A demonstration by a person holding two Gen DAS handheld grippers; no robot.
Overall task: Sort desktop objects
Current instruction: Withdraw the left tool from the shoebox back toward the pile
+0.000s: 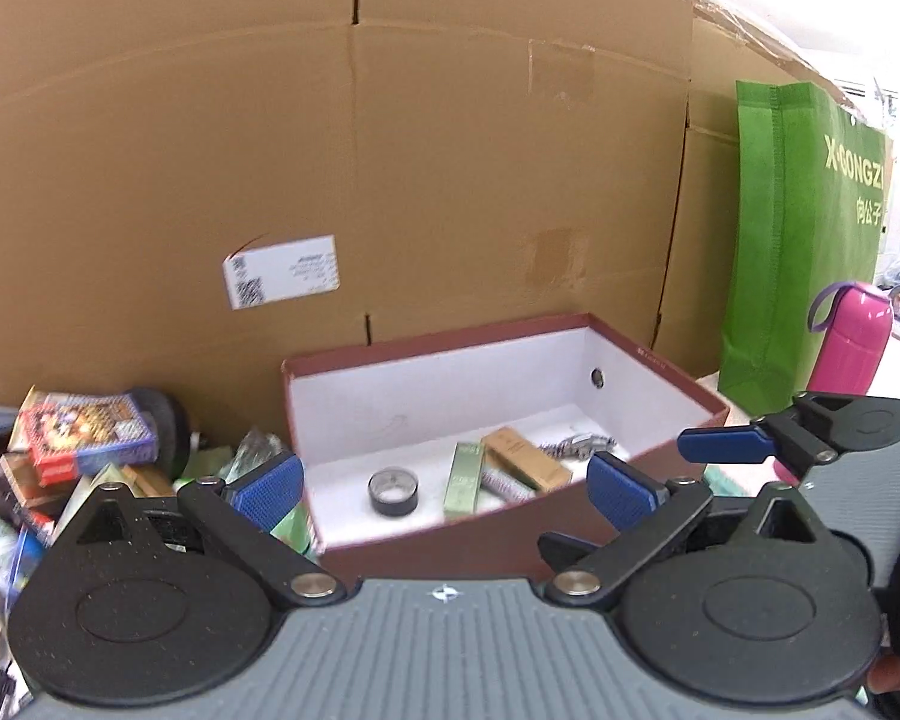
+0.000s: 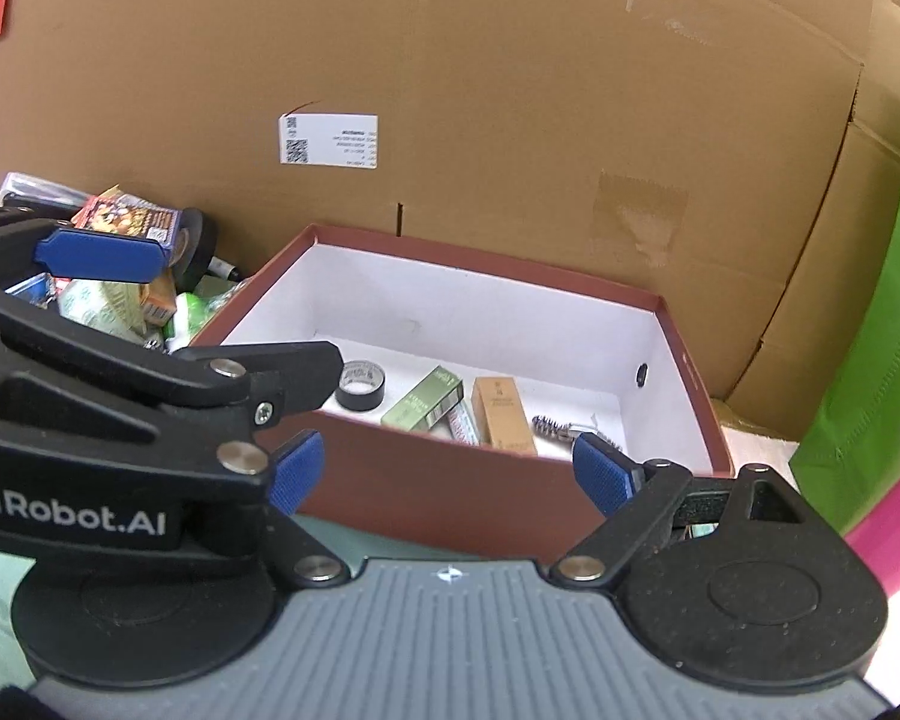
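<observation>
**Both grippers spread and empty before the sorting box**

The left gripper (image 1: 444,489) tilts downward toward the red-brown box (image 1: 426,546), its blue pads spread wide with nothing between them. The right gripper (image 2: 447,471) tilts down at the same box from just beside it, pads also apart and empty.

The left wrist view alone shows the pink bottle (image 1: 852,342) with a purple strap and the printed side of the green bag (image 1: 804,240) to the right. The right wrist view alone shows a black marker (image 2: 225,269) in the clutter pile (image 2: 120,300) left of the box.

Inside the white-lined box lie a black tape roll (image 2: 360,393), a green carton (image 2: 423,407), a tan carton (image 2: 503,414) and a metal brush (image 2: 552,427), all near its front wall. A large cardboard box (image 2: 480,120) stands behind.
</observation>
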